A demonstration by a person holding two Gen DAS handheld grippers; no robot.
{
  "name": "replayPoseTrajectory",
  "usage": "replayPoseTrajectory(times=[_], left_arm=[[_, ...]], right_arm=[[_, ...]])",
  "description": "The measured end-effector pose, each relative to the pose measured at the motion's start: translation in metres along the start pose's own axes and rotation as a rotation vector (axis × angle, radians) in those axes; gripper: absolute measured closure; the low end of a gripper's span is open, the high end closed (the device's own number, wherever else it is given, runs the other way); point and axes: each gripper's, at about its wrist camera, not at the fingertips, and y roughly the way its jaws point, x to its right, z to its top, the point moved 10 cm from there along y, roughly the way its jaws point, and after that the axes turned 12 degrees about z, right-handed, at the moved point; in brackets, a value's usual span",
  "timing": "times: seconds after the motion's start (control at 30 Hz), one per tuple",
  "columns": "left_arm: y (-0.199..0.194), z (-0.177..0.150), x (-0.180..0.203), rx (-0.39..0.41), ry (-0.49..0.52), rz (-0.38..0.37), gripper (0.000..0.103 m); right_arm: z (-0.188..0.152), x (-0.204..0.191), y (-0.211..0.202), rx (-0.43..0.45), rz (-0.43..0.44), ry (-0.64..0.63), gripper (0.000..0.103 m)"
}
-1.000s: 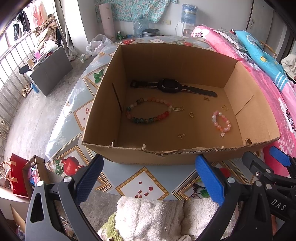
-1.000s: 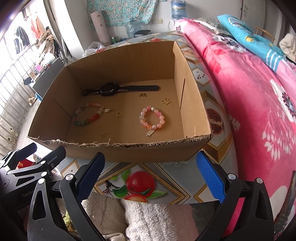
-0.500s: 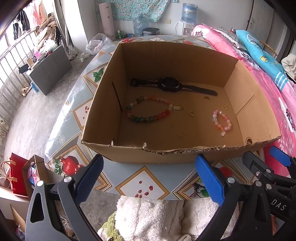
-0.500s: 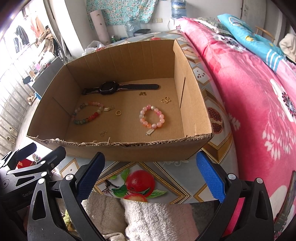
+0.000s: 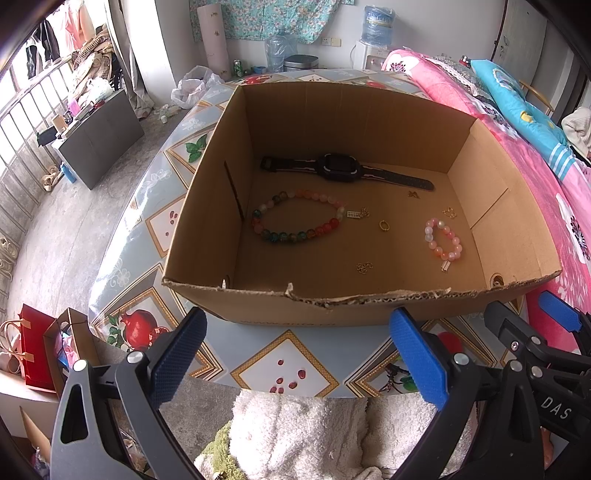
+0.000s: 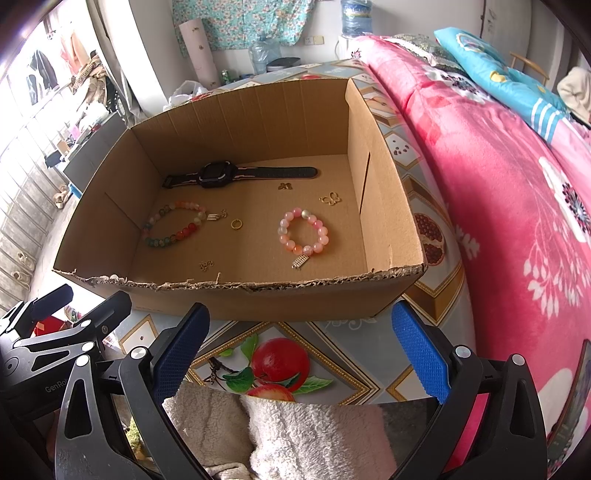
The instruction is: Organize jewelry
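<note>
Since a second ago: box slightly nearer, nothing inside shifted.

Left wrist view: left gripper point(image 5: 297, 356) low centre, jaws spread, empty. Cardboard box point(image 5: 258, 308) mid-frame holds watch point(image 5: 338, 171), multicolour bracelet point(image 5: 295, 219), pink bracelet point(image 5: 443, 245), gold ring point(image 5: 384, 225). Risk: torn near wall could snag a jaw reaching in.

Right wrist view: right gripper point(image 6: 301, 350) jaws spread, empty. Fruit-patterned desk point(image 6: 280, 362); pink bed point(image 6: 498, 177) at right.

- Daylight pours through the barred window point(image 5: 22, 122) on the left.
- Bare grey concrete floor point(image 5: 74, 221), with a dark grey cabinet point(image 5: 99, 136) standing on it.
- Pink floral bedspread point(image 6: 498, 184) (right side), floral turquoise cloth point(image 5: 266, 18) on the white far wall.
</note>
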Motion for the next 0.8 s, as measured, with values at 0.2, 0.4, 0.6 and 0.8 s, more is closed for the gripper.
replayPoseTrajectory(times=[0.2, 0.4, 0.6, 0.8], left_arm=[[0.0001, 0.0000, -0.0002, -0.001, 0.000, -0.001, 0.006], [0.0000, 0.0001, -0.0003, 0.000, 0.000, -0.001, 0.006], [0.0006, -0.0004, 0.0001, -0.002, 0.001, -0.001, 0.006], [0.0026, -0.0038, 0.0024, -0.007, 0.011, -0.005, 0.006]], right_arm=[[-0.0010, -0.0016, -0.0008, -0.001, -0.002, 0.001, 0.008], [-0.0013, -0.0014, -0.0006, -0.003, -0.003, 0.003, 0.008], [-0.0025, -0.0003, -0.0008, -0.005, -0.004, 0.004, 0.008], [-0.0014, -0.0021, -0.0002, -0.001, 0.000, 0.012, 0.008]])
